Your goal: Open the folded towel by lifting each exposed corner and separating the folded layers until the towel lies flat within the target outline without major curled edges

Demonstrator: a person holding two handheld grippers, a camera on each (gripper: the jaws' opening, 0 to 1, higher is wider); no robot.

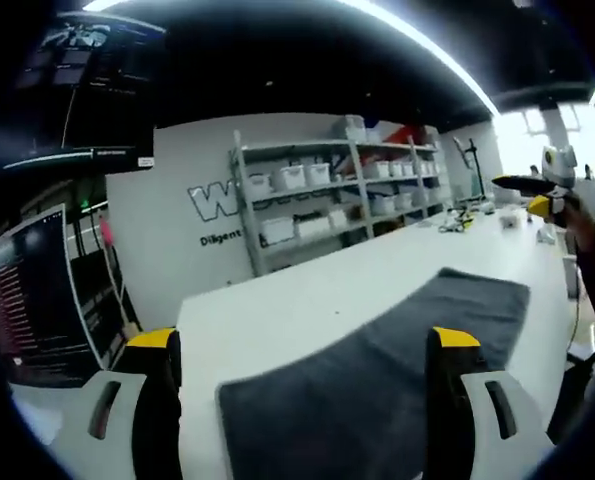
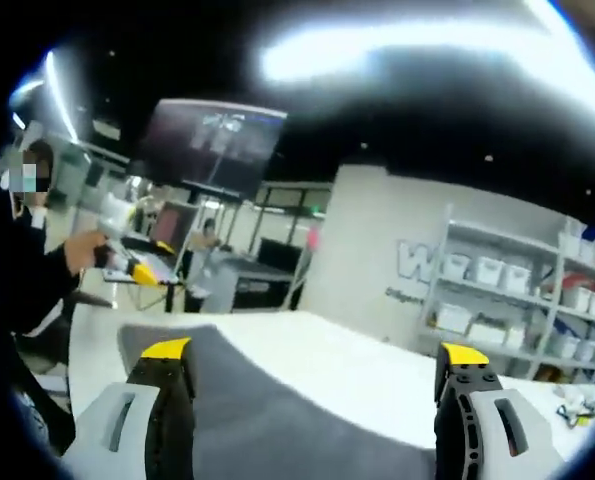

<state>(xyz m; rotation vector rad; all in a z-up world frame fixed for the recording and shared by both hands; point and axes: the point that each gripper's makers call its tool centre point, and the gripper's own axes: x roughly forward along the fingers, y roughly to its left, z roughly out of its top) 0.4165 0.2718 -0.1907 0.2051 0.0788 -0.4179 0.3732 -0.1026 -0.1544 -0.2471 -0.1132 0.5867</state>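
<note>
between my left gripper [image 1: 302, 360] jaws, spread wide and empty, i see the grey towel [image 1: 377, 370] flat on the white table [image 1: 277, 310]. my right gripper [image 2: 317, 375] is equally wide, above the towel. beyond stand storage shelves [image 1: 327, 190].

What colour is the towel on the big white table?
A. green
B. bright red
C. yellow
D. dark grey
D: the towel lies spread as a dark grey sheet on the white table, between the open jaws of the left gripper.
</note>
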